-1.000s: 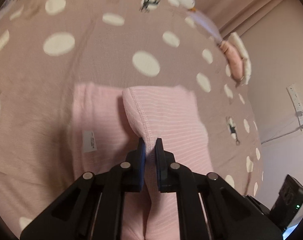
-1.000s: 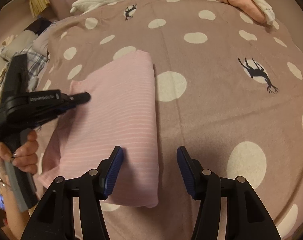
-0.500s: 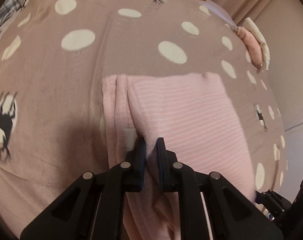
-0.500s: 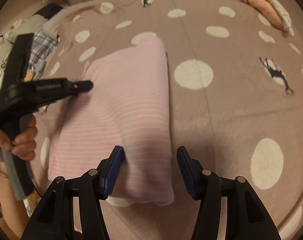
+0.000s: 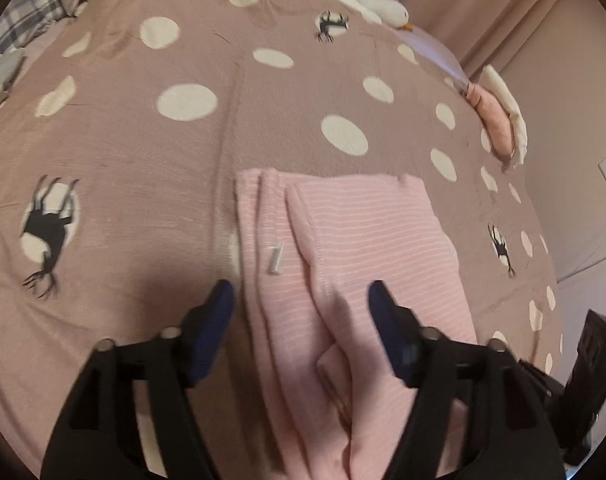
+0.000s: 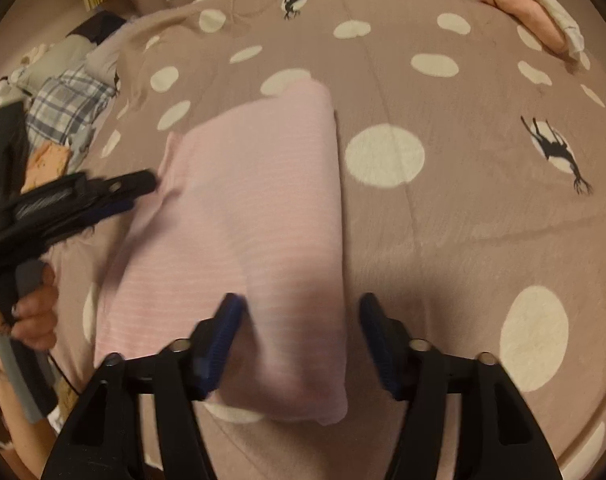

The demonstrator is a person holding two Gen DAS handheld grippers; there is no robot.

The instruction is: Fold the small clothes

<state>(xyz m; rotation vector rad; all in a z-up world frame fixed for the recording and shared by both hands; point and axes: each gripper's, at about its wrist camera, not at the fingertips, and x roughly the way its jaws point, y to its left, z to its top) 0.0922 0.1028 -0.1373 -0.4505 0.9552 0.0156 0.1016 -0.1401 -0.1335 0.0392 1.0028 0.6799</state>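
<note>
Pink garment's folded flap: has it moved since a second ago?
Yes. The flap dropped from between the opening left gripper and lies flat beside the white tag.

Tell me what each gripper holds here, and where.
Nothing. Both the left gripper and right gripper are opening, pads clear of the folded pink garment.

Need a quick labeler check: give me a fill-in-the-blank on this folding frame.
1. The striped garment is ____ in colour.
2. It lies on a bedspread patterned with white ____.
3. The left gripper has its jaws opening, and its pads ____ the garment.
4. A small white ____ shows on the garment's left part.

Missing: pink; dots; do not press; tag
</note>
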